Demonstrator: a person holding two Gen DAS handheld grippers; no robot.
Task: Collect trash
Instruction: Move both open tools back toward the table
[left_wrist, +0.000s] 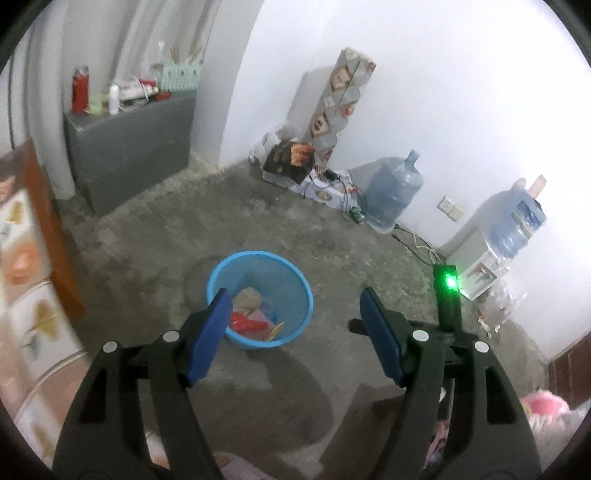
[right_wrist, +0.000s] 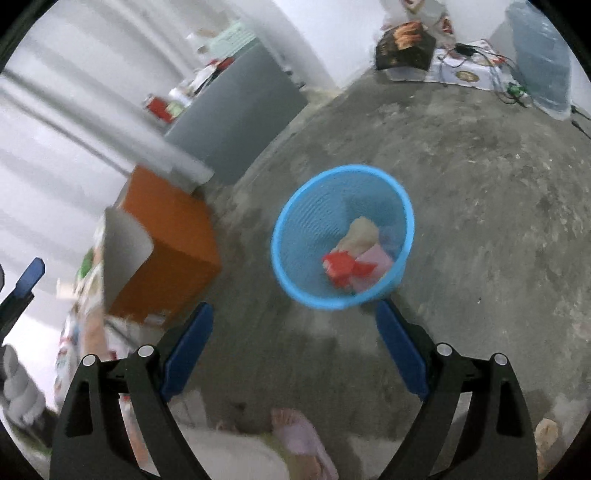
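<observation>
Bare grey concrete floor (left_wrist: 332, 229) runs to white walls, with a grey cabinet (left_wrist: 129, 147) at ten o'clock and a water jug (left_wrist: 393, 192) at two. Dead ahead stands the blue wastebasket (left_wrist: 291, 280), holding red, pink and tan trash (right_wrist: 351, 254). Both the left gripper (left_wrist: 293, 332) and the right gripper (right_wrist: 293, 347) gape wide, gripping nothing.
</observation>
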